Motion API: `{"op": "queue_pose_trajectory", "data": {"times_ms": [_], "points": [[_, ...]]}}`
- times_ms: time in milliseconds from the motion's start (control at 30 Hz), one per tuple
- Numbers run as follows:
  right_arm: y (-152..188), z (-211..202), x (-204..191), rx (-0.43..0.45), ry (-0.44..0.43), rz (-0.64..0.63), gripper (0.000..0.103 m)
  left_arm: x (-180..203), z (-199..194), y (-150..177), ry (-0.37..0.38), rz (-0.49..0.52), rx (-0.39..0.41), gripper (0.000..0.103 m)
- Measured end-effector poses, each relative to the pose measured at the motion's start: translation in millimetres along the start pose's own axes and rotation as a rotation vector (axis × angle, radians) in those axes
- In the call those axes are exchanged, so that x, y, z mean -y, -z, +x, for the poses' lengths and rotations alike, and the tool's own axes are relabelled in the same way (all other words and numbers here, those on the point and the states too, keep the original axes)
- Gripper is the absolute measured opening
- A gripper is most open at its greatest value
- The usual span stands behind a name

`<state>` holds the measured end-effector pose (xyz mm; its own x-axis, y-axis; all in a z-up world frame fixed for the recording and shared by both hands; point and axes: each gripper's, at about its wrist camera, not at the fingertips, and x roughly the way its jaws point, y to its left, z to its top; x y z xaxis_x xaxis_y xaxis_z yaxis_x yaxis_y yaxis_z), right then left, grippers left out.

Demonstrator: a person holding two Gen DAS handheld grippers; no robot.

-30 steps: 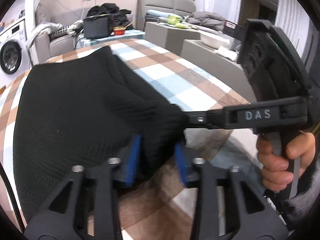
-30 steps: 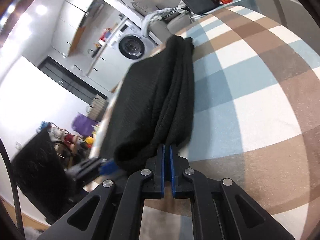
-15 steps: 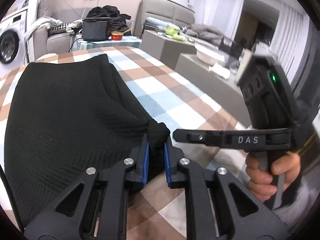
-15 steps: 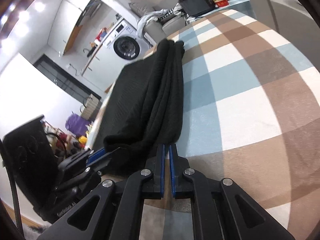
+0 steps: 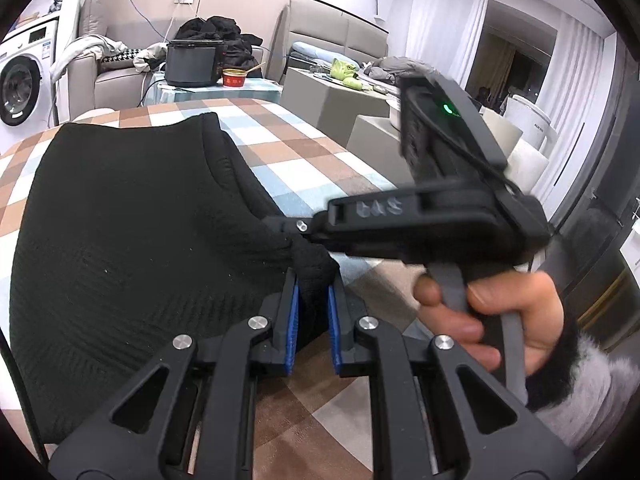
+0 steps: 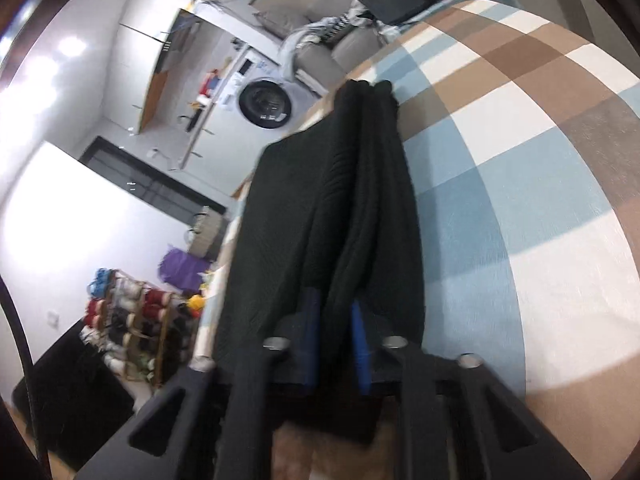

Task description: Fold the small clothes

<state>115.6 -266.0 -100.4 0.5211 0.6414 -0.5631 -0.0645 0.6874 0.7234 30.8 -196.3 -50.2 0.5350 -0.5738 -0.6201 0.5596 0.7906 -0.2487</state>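
A black knitted garment (image 5: 132,232) lies spread on a checked cloth (image 5: 304,168) of brown, blue and white squares covering the table, one long side already gathered into thick lengthwise folds. The left gripper (image 5: 313,320) pinches a bunched near corner of the knit between its blue pads (image 5: 293,324), jaws drawn in on the fabric. The right gripper (image 6: 335,344) stands at the near end of the folded ridge, its blue pads set apart with a tuck of knit rising between them; motion blur leaves it unclear whether they bear on the cloth.

The ribbed weave suggests a soft, limp, fairly thick fabric: light to lift, prone to sag and stretch between two holds, unlikely to slip from rubbery pads. Corners and the doubled folded edge appear the soundest places to take hold, since a single layer would likely pull away from the rest.

Legible writing is scant: raised letters on the right gripper's body, seen from the left camera, are blurred beyond reading. A washing machine (image 5: 16,88) carries an unreadable label.
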Motion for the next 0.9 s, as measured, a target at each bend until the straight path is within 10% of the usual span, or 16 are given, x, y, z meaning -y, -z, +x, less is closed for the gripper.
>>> {"op": "queue_pose_trajectory", "data": {"times_ms": [267,367,500,800,900], "points": [[-4.2,6.7,-4.4,0.001,0.177,-0.097,0.007,3.9,19.3,11.6,0.003,0.012,-0.084,0.011],[-0.8,-5.4,4.1,0.006,0.114,-0.047,0.011,6.2,24.1,14.1,-0.012,0.015,-0.096,0.016],[4.0,-30.5,-0.2,0.061,0.05,-0.059,0.031,6.5,21.7,14.4,-0.035,0.013,-0.085,0.044],[11.4,-5.7,-5.3,-0.036,0.054,-0.11,0.031,-14.5,-16.4,19.8,-0.086,-0.031,-0.032,0.048],[11.1,-8.3,-11.5,-0.024,0.078,-0.146,0.015,-37.2,-37.4,22.8,-0.137,-0.085,-0.004,0.048]]}}
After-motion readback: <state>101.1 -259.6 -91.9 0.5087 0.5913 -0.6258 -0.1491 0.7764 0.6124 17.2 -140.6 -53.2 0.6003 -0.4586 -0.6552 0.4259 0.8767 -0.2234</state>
